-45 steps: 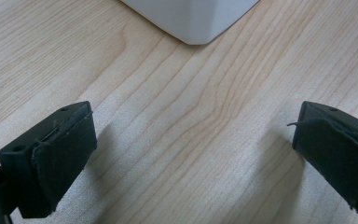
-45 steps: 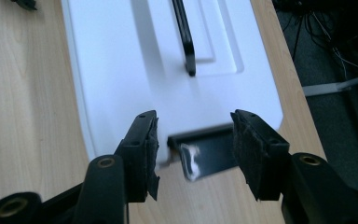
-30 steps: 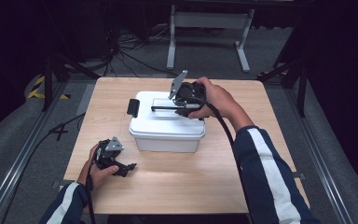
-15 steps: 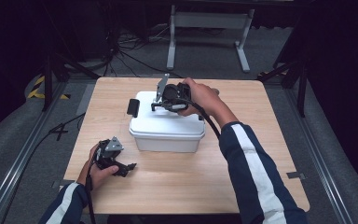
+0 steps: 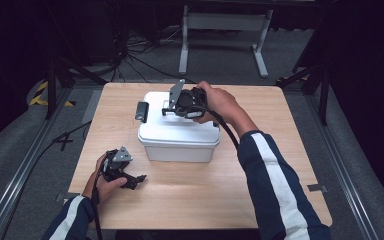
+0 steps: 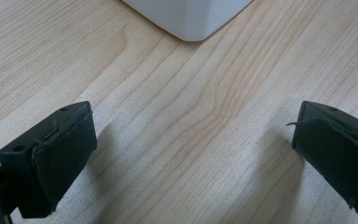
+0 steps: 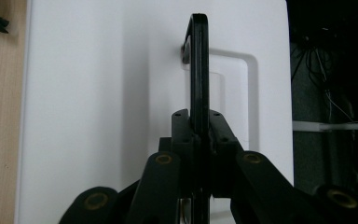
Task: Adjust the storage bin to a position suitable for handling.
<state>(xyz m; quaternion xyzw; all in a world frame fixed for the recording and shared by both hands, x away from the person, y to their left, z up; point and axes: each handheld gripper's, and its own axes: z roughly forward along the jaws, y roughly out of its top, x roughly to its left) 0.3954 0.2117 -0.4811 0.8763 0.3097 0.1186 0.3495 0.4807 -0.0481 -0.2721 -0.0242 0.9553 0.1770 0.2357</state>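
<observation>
1. Gripping the black handle point(image 7: 199, 70) of the white box's lid, your right gripper point(image 7: 199, 135) has its jaws closed flat on it; the handle stands on edge between them, over a recessed panel in the lid.
2. Your right hand point(image 5: 220, 102) reaches over the far side of the white box point(image 5: 177, 135), which sits near the middle of the wooden table point(image 5: 260, 190).
3. Your left gripper point(image 5: 122, 172) rests low at the table's near left, well apart from the box, jaws spread wide with nothing but bare wood between them; a box corner point(image 6: 191, 18) lies beyond them.
4. Count: one white box, one lid handle, one black latch point(image 5: 141, 111) on the box's left end, two grippers.
</observation>
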